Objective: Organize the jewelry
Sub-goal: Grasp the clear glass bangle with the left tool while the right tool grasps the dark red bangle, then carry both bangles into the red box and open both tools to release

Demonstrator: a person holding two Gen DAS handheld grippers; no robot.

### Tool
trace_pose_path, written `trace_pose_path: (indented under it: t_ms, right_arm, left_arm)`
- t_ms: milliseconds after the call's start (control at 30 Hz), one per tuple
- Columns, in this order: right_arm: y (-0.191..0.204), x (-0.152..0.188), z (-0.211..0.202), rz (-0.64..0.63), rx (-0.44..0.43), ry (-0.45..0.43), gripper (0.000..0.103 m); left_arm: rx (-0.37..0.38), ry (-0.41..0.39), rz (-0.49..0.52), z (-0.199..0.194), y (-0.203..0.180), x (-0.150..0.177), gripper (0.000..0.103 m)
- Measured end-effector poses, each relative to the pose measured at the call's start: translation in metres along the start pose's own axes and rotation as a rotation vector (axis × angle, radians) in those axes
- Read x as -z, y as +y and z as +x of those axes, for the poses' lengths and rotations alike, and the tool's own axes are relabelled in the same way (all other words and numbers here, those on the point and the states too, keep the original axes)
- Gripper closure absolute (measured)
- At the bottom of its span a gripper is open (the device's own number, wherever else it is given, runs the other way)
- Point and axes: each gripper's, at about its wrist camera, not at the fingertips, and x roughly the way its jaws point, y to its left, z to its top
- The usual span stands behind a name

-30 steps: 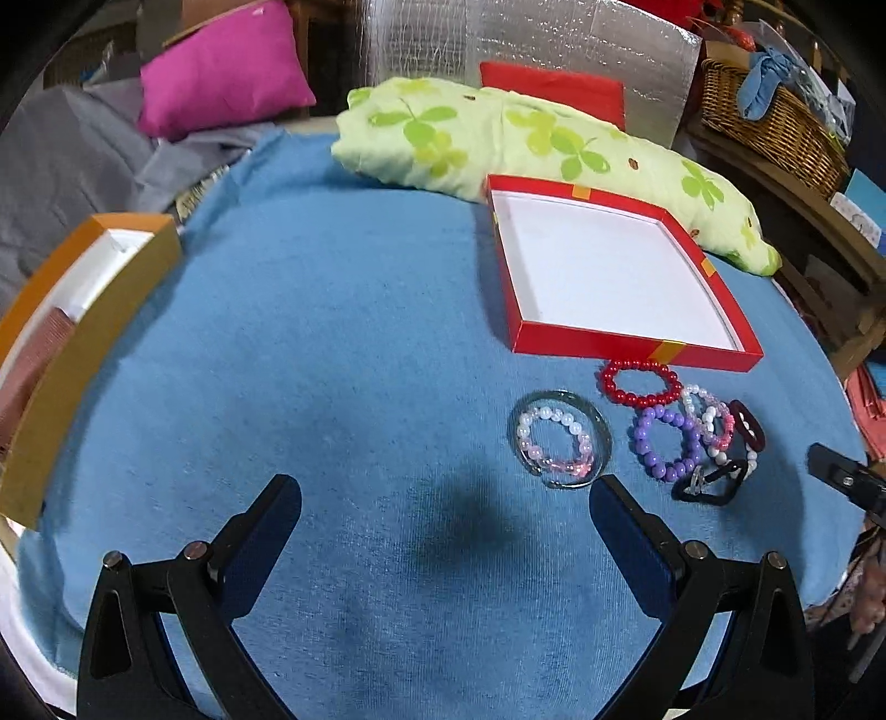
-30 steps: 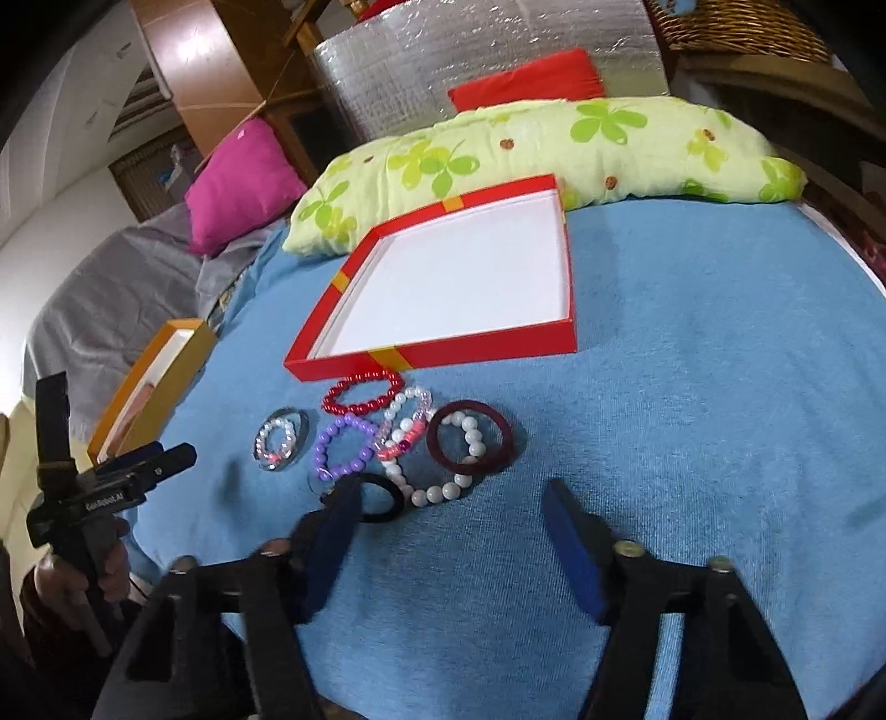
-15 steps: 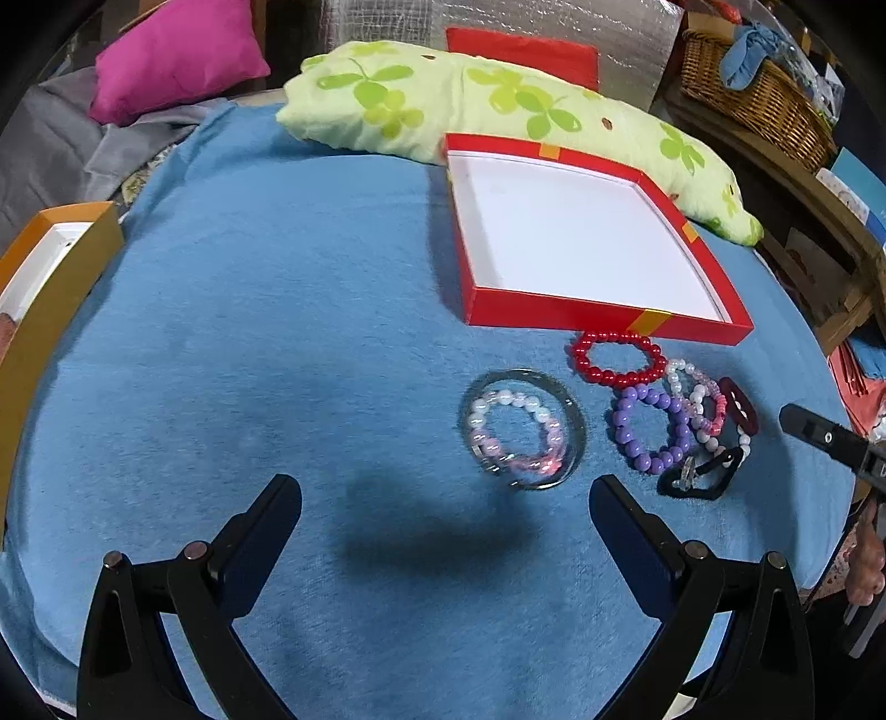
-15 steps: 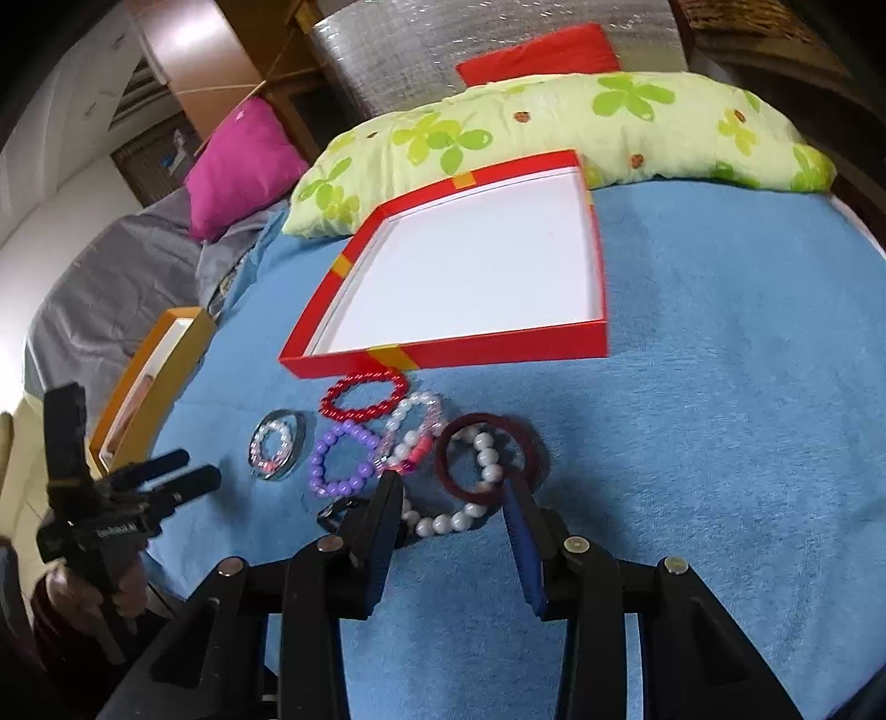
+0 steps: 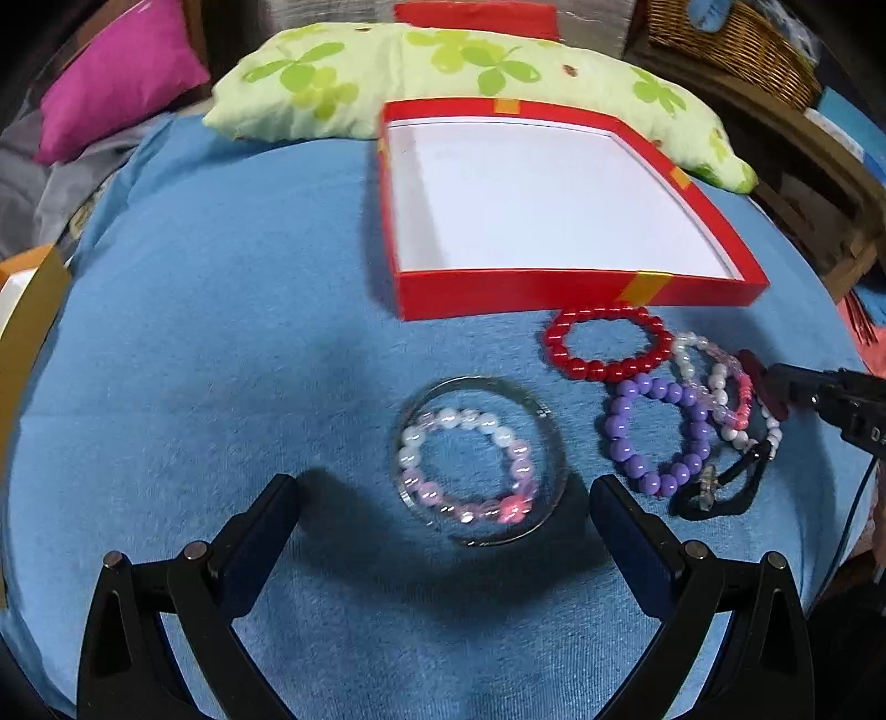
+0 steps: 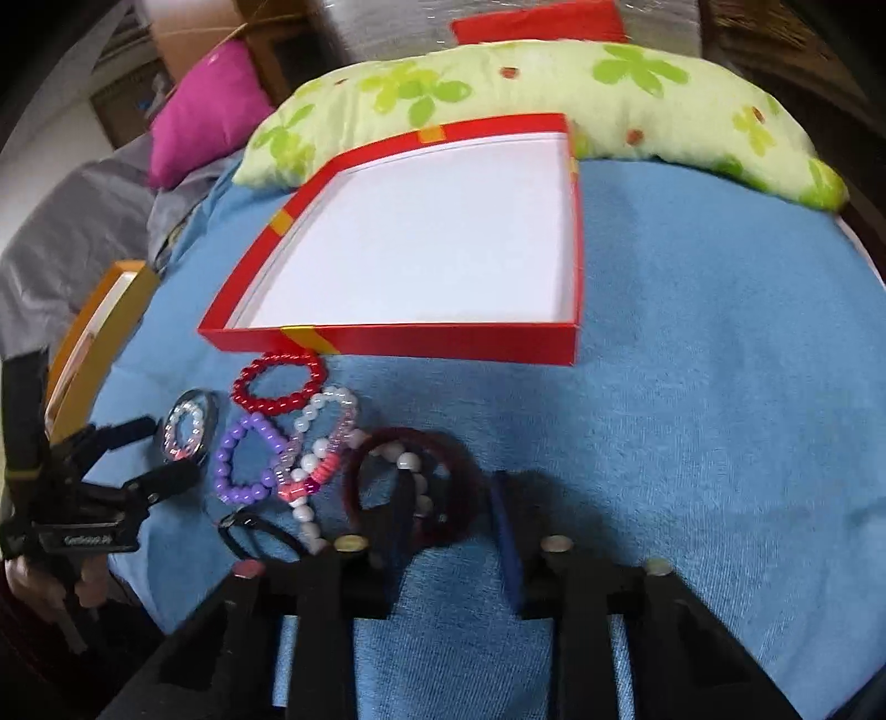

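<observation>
Bracelets (image 5: 653, 415) (apparently loose) beside red box (image 5: 554, 288)

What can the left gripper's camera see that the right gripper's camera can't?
Only the left wrist view shows the wicker basket and the left gripper wide open from behind. Only the right wrist view shows the right gripper closing on the dark red bangle, and a hand. Both show the red box, the red bead bracelet, the purple bracelet, the blue cloth and the green pillow.
</observation>
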Motion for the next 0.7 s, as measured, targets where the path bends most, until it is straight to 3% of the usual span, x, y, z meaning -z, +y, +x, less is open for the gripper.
trace_pose_path:
  t_ms: [33, 133, 200, 333, 533, 700]
  right_arm:
    - [0.002, 0.000, 0.000, -0.012, 0.004, -0.001, 0.096]
    - [0.005, 0.002, -0.001, -0.046, 0.031, -0.006, 0.098]
    - [0.003, 0.004, -0.003, -0.027, 0.011, -0.005, 0.098]
    - [0.001, 0.005, -0.014, -0.022, -0.009, -0.044, 0.098]
    - [0.001, 0.006, -0.024, -0.002, -0.040, -0.078, 0.098]
    - [-0.002, 0.000, -0.034, 0.026, -0.074, -0.123, 0.098]
  left_arm:
    - [0.007, -0.005, 0.001, 0.000, 0.000, 0.000, 0.000]
    - [0.031, -0.019, 0.004, -0.001, 0.000, -0.001, 0.001]
    - [0.033, -0.036, 0.016, -0.003, -0.001, -0.002, 0.017]
    - [0.033, -0.059, 0.033, -0.004, -0.005, -0.007, 0.039]
    - [0.045, -0.084, 0.023, -0.013, 0.003, -0.005, 0.040]
    - [0.066, -0.155, 0.026, -0.039, 0.003, -0.007, 0.040]
